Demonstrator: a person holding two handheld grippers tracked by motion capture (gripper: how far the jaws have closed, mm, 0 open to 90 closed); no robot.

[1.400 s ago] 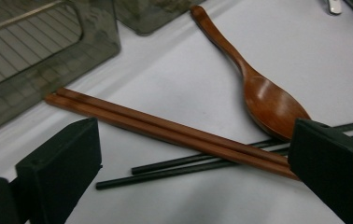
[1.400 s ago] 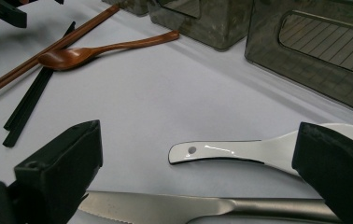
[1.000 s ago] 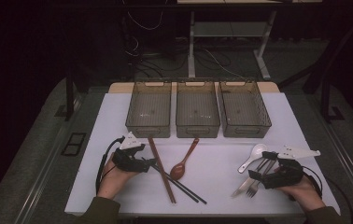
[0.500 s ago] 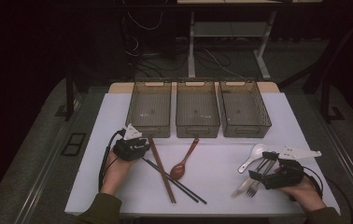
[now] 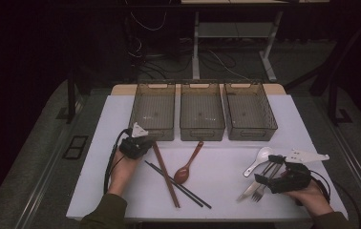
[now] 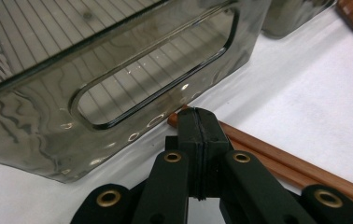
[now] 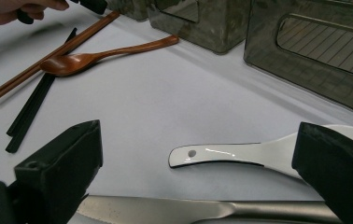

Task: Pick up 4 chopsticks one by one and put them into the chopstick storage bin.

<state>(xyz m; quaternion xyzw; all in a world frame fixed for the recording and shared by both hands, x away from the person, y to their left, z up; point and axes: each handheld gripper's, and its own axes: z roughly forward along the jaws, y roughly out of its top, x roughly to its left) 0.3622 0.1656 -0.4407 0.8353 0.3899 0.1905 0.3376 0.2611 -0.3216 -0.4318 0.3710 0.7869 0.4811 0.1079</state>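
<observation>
My left gripper [image 5: 146, 141] lies at the far end of the brown chopsticks [image 5: 165, 174], just in front of the left bin [image 5: 152, 134]. Its jaws have just been closing. In the left gripper view the gripper [image 6: 198, 116] has its pads pressed flat together with nothing visible between them, and the brown chopsticks [image 6: 277, 158] run off under and behind the tips. My right gripper [image 5: 268, 169] rests open at the table's right. In the right gripper view its [image 7: 198, 156] wide jaws straddle the white spoon [image 7: 230, 154] and a metal knife [image 7: 188, 210] without touching them.
Three smoky plastic bins stand in a row at the back: left, middle [image 5: 201, 134] and right [image 5: 250, 134]. A wooden spoon [image 5: 189, 164] and black chopsticks [image 5: 178, 186] lie mid-table. A fork [image 5: 260, 191] lies beside the knife near the front right edge.
The left hand has moved away from me along the brown chopsticks toward the left bin, and its jaws have gone from open to shut. The right hand has stayed put.
</observation>
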